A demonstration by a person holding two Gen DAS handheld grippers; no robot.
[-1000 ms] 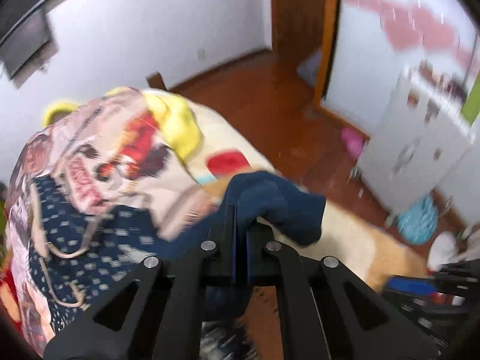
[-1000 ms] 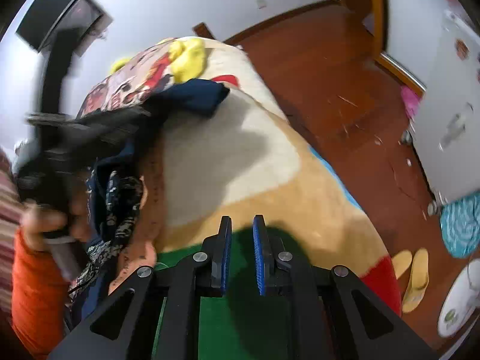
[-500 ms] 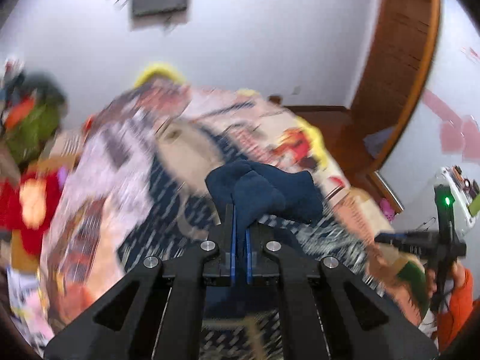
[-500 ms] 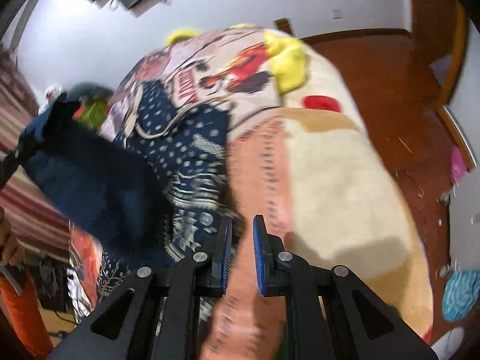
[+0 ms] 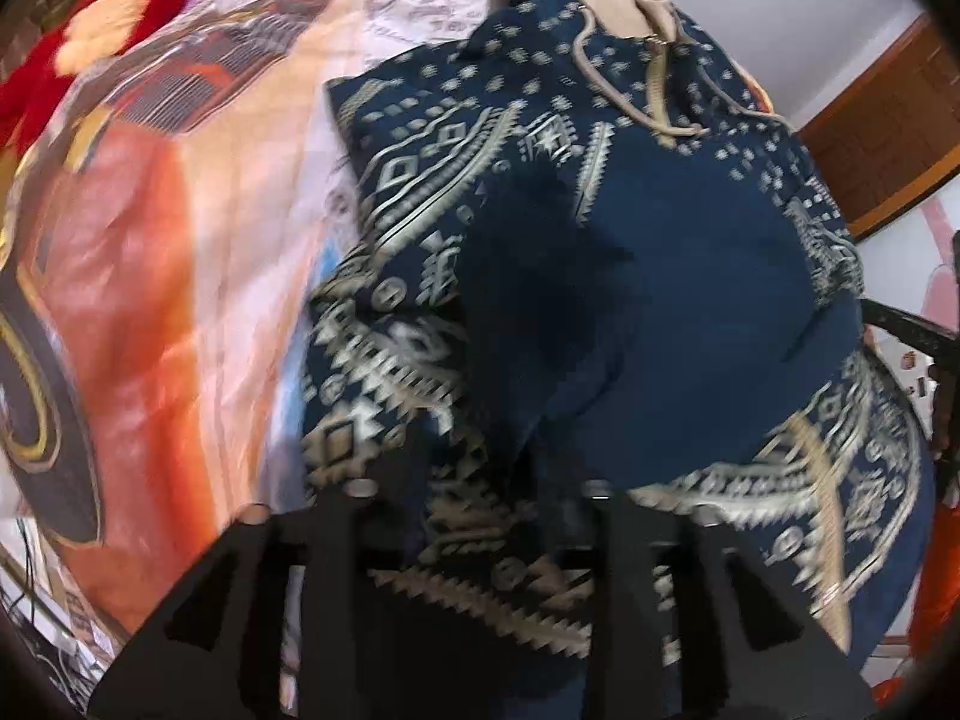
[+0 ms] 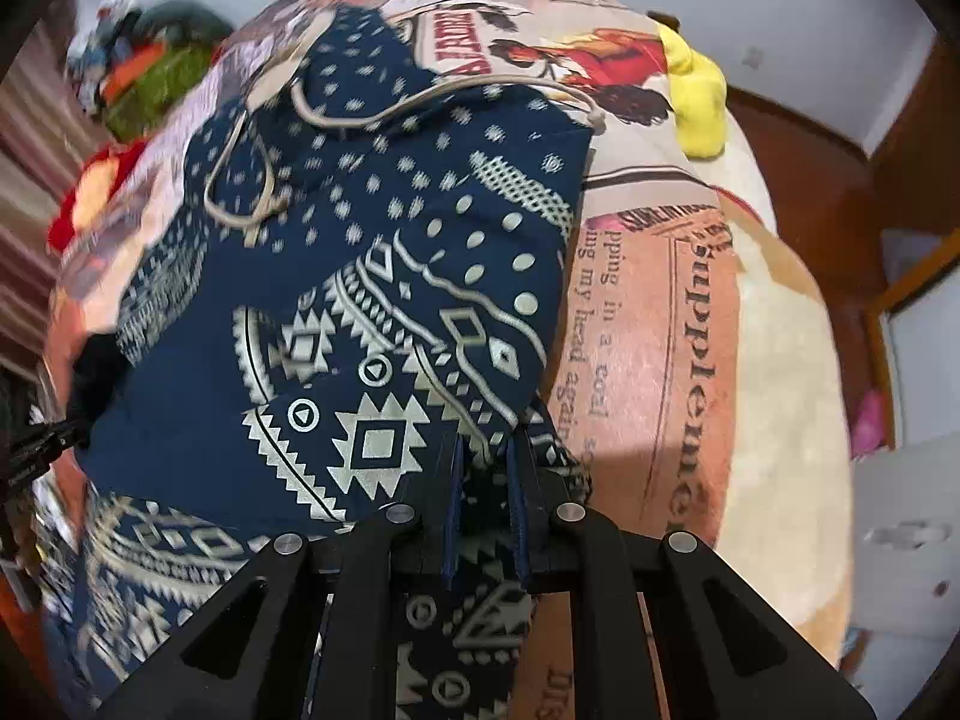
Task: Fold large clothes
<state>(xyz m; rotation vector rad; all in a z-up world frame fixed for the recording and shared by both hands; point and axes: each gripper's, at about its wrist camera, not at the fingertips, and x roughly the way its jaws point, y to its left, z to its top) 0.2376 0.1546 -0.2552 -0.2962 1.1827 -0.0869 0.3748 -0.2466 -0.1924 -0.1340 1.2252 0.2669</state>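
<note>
The left gripper [image 5: 474,480] is opening, its jaws part-way apart over the navy patterned hoodie [image 5: 600,252]; the plain dark-blue sleeve [image 5: 630,324] lies folded across the hoodie's front just ahead of the fingers, and motion blur hides whether the pads touch it. The right gripper [image 6: 486,480] has its blue-padded jaws drawn close with a fold of the hoodie's [image 6: 384,312] hem pinched between them. Half a second ago the left gripper was clamped tight on the sleeve and carried it through the air; now the sleeve rests on the garment. The right gripper, which was then above the bedspread with nothing between its jaws, now grips cloth. The hoodie lies spread on a printed bedspread [image 6: 648,324] with newspaper-style lettering, its beige drawstrings [image 6: 252,198] looping near the hood end. A yellow plush [image 6: 699,102] sits at the bed's far edge, a red plush toy [image 5: 90,54] beside the hoodie, and wooden floor [image 6: 804,168] shows beyond the bed.
</note>
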